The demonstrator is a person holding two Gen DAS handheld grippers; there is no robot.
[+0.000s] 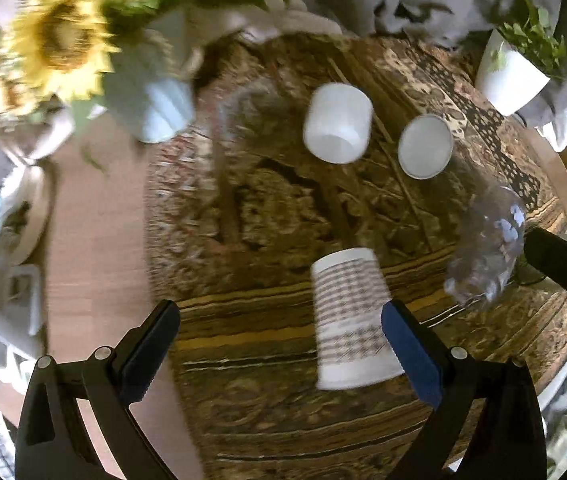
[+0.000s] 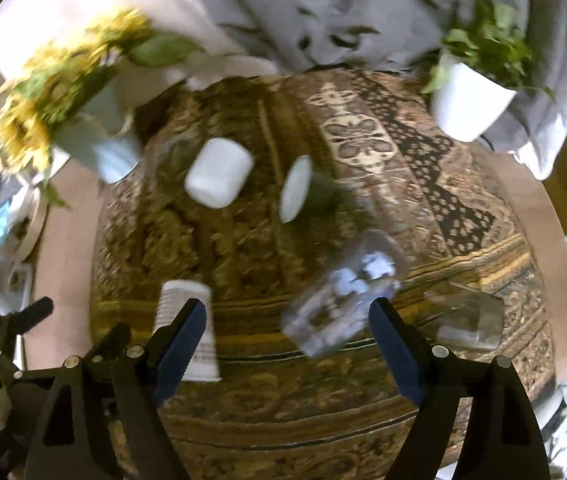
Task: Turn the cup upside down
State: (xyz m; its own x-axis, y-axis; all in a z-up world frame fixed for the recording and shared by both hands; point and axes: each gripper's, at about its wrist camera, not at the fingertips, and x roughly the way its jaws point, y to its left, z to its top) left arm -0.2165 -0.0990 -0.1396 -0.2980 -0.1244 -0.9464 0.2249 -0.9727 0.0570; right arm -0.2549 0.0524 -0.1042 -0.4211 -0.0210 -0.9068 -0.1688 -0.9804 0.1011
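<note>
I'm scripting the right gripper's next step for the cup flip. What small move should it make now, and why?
Probably ease the right gripper forward and close on the clear plastic cup. Its jaws stand open with nothing between them, and the cup lies tilted on the patterned cloth just ahead.

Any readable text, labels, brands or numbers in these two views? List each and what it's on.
None readable.
Patterned paper cup: rows of a printed grey motif, no letters to make out.
Two white cups: plain.
Clear plastic cup: no marking visible, blurred.
White planter: plain.
Clutter at the table's left edge: too blurred to tell.
</note>
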